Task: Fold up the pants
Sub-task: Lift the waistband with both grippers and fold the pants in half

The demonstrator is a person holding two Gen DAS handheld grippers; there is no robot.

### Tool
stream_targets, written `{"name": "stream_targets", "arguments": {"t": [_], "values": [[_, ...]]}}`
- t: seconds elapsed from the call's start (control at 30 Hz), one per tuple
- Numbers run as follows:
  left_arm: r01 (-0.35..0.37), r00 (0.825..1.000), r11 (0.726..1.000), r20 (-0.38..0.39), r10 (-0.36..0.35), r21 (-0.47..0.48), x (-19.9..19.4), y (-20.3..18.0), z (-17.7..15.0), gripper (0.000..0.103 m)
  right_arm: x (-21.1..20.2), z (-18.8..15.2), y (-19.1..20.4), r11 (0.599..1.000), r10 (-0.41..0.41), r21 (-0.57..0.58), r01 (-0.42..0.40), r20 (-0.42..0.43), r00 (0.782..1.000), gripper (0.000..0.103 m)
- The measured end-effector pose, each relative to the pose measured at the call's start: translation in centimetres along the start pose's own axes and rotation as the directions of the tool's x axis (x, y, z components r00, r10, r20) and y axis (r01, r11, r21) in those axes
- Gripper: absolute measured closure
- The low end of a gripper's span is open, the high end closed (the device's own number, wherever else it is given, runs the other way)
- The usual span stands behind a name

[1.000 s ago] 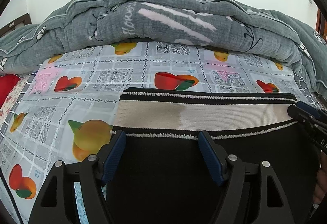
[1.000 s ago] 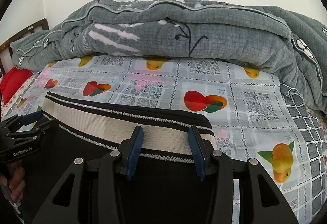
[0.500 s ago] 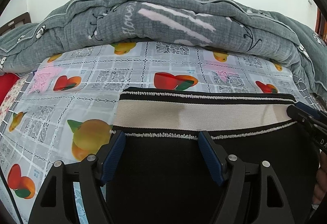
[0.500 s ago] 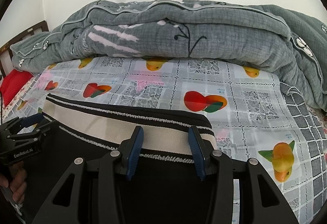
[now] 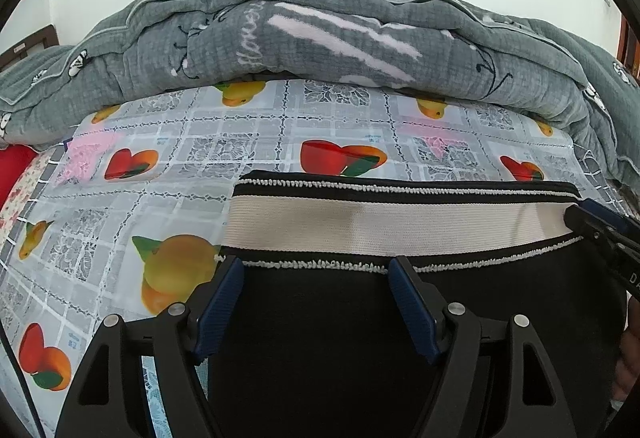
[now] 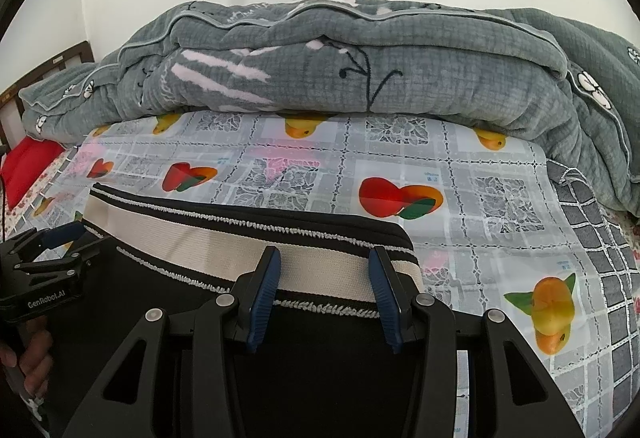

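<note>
Pants [image 5: 360,338] flat on a fruit-print sheet [image 5: 168,174], waistband [image 5: 392,226] facing a grey quilt [image 5: 320,38].

Black pants lie with their cream band trimmed by white stitching at the far edge. Left gripper [image 5: 316,270] sits at the band's left corner, fingers spread, one finger just off the cloth's edge. Right gripper [image 6: 324,262] rests near the right corner, fingers apart over the band, nothing pinched. A red cushion [image 6: 28,162] lies far left.
</note>
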State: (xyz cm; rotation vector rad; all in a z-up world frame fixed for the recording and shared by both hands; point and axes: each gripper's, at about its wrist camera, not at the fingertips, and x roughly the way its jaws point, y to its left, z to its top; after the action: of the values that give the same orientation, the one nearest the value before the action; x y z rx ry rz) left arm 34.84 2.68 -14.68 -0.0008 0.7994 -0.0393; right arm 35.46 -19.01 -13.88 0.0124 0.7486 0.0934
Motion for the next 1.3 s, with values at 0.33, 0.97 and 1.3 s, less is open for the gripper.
{"name": "stream_targets", "arguments": {"t": [0.33, 0.97, 1.3], "values": [[0.011, 1.0, 0.989, -0.004, -0.01, 0.149, 0.6, -2.7, 2.1, 0.026, 0.6, 1.0, -2.5, 0.999, -0.012, 0.049, 0.013, -0.015, 1.0, 0.056], [0.15, 0.987, 0.986, -0.075, -0.144, 0.075, -9.6, 0.1, -8.1, 0.025, -10.3, -8.6, -3.0, 0.999, 0.042, -0.02, -0.044, -0.087, 0.995, 0.069], [0.095, 0.992, 0.995, -0.076, -0.097, -0.028, -14.7, 2.3, -14.8, 0.025, -13.1, -14.5, -3.2, 0.997, 0.055, 0.052, -0.049, -0.132, 0.99, 0.07]]}}
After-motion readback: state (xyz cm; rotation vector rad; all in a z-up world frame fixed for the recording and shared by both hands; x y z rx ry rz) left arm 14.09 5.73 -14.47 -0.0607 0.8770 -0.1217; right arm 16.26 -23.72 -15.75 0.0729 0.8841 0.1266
